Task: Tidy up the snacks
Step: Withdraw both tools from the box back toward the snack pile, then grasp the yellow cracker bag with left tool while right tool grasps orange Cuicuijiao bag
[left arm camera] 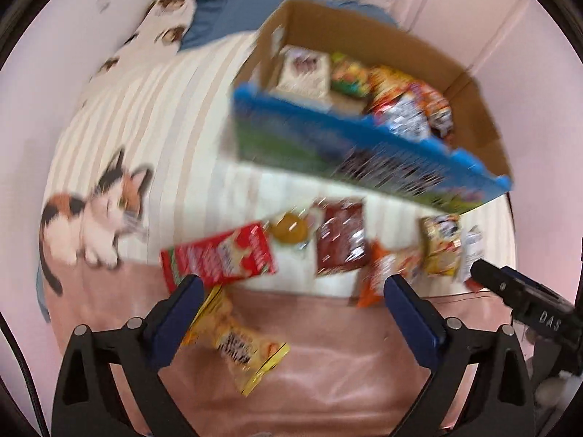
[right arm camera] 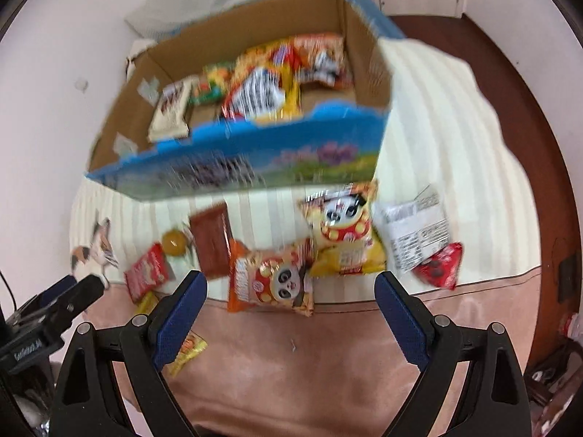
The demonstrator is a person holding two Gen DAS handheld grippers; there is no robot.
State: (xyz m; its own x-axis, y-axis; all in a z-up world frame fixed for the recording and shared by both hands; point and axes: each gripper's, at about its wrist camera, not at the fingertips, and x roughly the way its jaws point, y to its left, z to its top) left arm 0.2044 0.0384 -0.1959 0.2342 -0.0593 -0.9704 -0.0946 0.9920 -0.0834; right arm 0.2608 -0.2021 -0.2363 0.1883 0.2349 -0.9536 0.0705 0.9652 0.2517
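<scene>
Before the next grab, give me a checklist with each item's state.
1. Left tool open and empty: ok.
2. Right tool open and empty: ok.
3. Cardboard box open-topped, bare floor showing beside the packs inside: ok.
4. Orange panda pack lies free on the bed ahead of the right tool: ok.
5. Red box clear of neighbours: not ok, it overlaps the yellow pack.
6. Pictures sharp enough to aim: not ok, blurred.

Print on box front (left arm camera: 368,160) blurred, unreadable; snack labels smeared.
</scene>
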